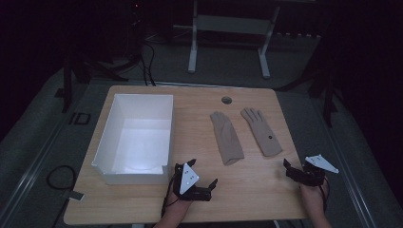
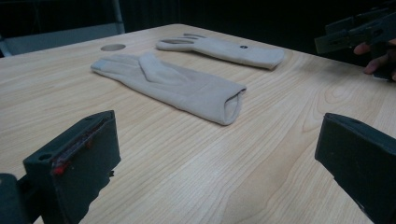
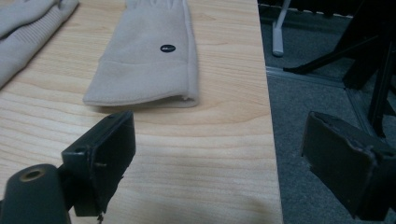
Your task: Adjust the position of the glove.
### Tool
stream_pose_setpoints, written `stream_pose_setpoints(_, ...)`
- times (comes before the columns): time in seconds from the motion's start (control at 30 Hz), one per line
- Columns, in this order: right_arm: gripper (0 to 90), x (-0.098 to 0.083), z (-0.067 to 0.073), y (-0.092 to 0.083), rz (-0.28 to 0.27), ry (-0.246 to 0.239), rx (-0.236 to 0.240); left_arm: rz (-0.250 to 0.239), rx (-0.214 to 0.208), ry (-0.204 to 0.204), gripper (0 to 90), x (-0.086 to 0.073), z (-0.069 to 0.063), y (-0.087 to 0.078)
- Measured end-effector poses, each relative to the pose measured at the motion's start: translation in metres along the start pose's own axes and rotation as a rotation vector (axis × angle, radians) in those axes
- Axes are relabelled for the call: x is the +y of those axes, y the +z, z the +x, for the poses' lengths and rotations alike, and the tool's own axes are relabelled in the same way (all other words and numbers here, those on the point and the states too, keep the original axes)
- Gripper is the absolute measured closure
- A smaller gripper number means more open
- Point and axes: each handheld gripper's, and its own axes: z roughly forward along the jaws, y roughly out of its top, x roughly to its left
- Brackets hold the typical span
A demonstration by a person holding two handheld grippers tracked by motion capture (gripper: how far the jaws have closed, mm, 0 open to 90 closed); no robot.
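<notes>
Two beige gloves lie flat on the wooden table (image 1: 247,190). The folded one (image 1: 227,137) (image 2: 177,86) is left of the one with a small black dot (image 1: 261,131) (image 3: 149,60), which lies close to the table's right edge. My left gripper (image 1: 204,172) (image 2: 217,140) rests near the front edge, below and left of the folded glove, open with nothing between its jaws. My right gripper (image 1: 295,166) (image 3: 219,140) sits at the front right corner, just short of the dotted glove's cuff, also open and empty. The right gripper (image 2: 359,32) is also at the far right of the left gripper view.
A white open box (image 1: 135,137) stands on the left half of the table, beside my left gripper. A round cable hole (image 1: 226,100) sits near the far edge. Grey floor and the legs of a stand (image 1: 228,47) lie beyond the table.
</notes>
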Motion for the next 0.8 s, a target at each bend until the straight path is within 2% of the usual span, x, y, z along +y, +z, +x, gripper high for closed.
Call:
stream_pose_setpoints(0.17,10.1,0.000,-0.001,-0.001,-0.006,0.001,0.010,0.003,-0.001,0.004,0.2,0.000,0.000,0.000)
stream_pose_setpoints(0.3,10.2,0.002,-0.002,-0.003,-0.003,-0.031,-0.018,0.000,-0.002,0.005,0.2,0.000,-0.001,0.000)
stream_pose_setpoints(0.33,10.3,0.006,-0.005,-0.004,0.015,0.000,0.012,-0.001,-0.001,0.006,0.2,0.000,-0.001,0.000)
stream_pose_setpoints(0.37,10.3,0.006,-0.005,-0.004,0.015,0.000,0.012,-0.001,-0.001,0.006,0.2,0.000,-0.001,0.000)
stream_pose_setpoints(0.4,15.2,0.010,-0.008,-0.005,0.052,0.027,0.068,-0.001,-0.001,0.008,0.2,0.000,-0.001,0.000)
stream_pose_setpoints(0.5,14.2,0.016,-0.007,-0.007,0.055,0.036,0.078,-0.001,-0.003,0.013,0.2,0.000,-0.001,0.000)
stream_pose_setpoints(0.6,13.4,0.026,-0.004,-0.011,0.049,0.024,0.073,-0.005,-0.004,0.011,0.2,0.000,-0.001,-0.001)
stream_pose_setpoints(0.67,12.9,0.037,-0.003,-0.016,0.044,0.036,0.092,-0.004,-0.003,0.017,0.2,0.000,-0.001,-0.001)
stream_pose_setpoints(0.8,13.7,0.053,-0.003,-0.018,0.048,0.065,0.098,-0.004,-0.002,0.012,0.2,0.000,-0.001,-0.001)
